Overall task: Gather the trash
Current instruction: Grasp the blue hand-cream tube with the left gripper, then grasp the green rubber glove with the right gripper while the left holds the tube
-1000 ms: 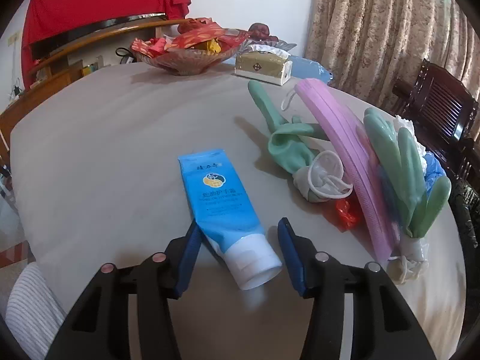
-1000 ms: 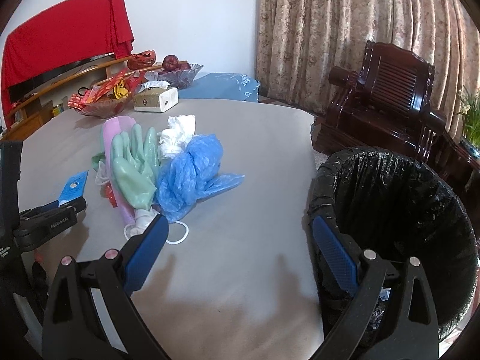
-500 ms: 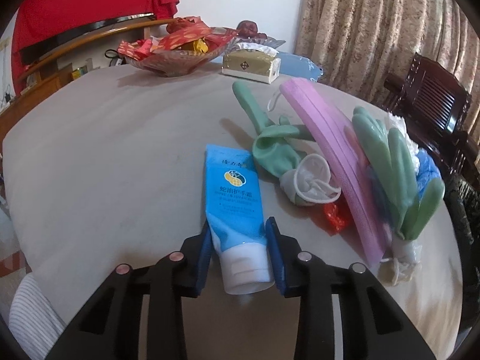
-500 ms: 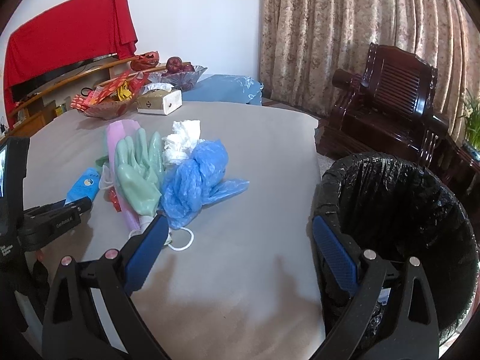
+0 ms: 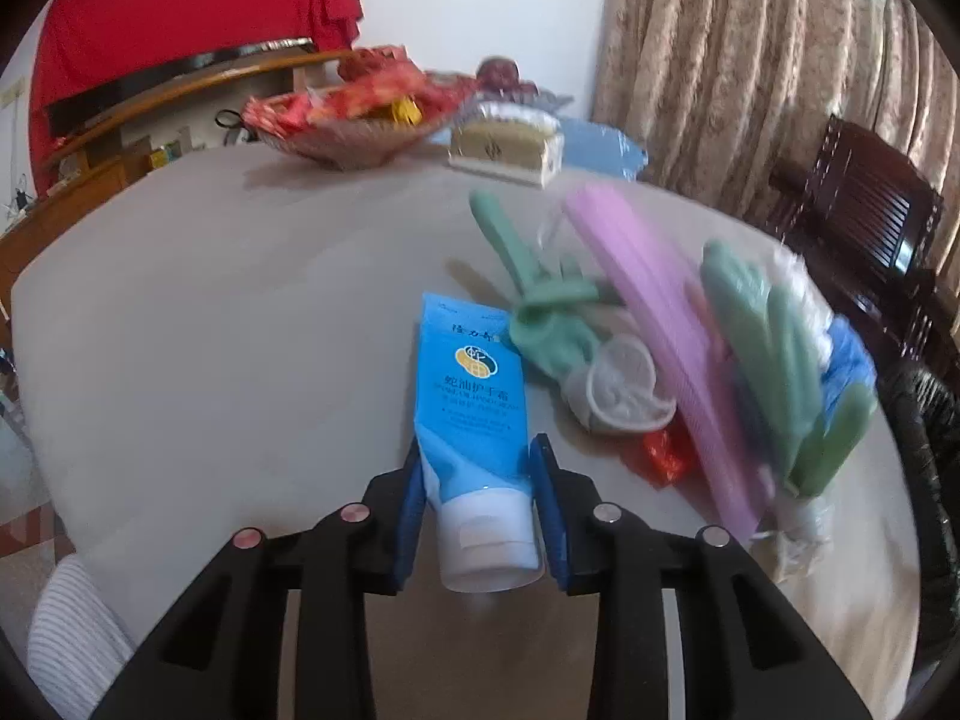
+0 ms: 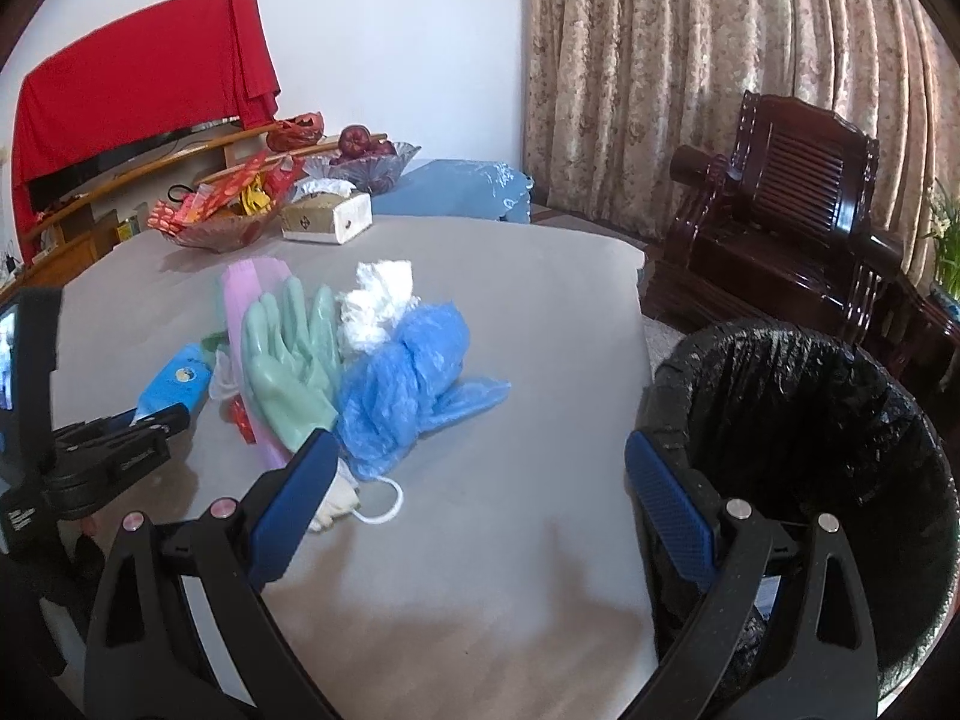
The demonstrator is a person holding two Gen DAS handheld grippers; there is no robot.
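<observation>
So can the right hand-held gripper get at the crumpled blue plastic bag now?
Probably yes: the right hand-held gripper is open, and the crumpled blue plastic bag lies uncovered just ahead on the table.

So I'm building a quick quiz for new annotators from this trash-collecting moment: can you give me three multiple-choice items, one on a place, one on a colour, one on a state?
1. Where is the black-lined trash bin?
A. On the table
B. Off the table's edge, ahead and to the right of the right gripper
C. Under the red cloth

2. What colour is the body of the tube that the left gripper grips?
A. Blue
B. Pink
C. Yellow

3. How is the right gripper?
A. Shut on a glove
B. Shut on the blue plastic bag
C. Open, holding nothing

Answers:
1 B: the right wrist view shows the bin beyond the table edge, in front of the wooden chair.
2 A: the tube is blue with a white cap.
3 C: its fingers stand wide apart over bare table.
</observation>
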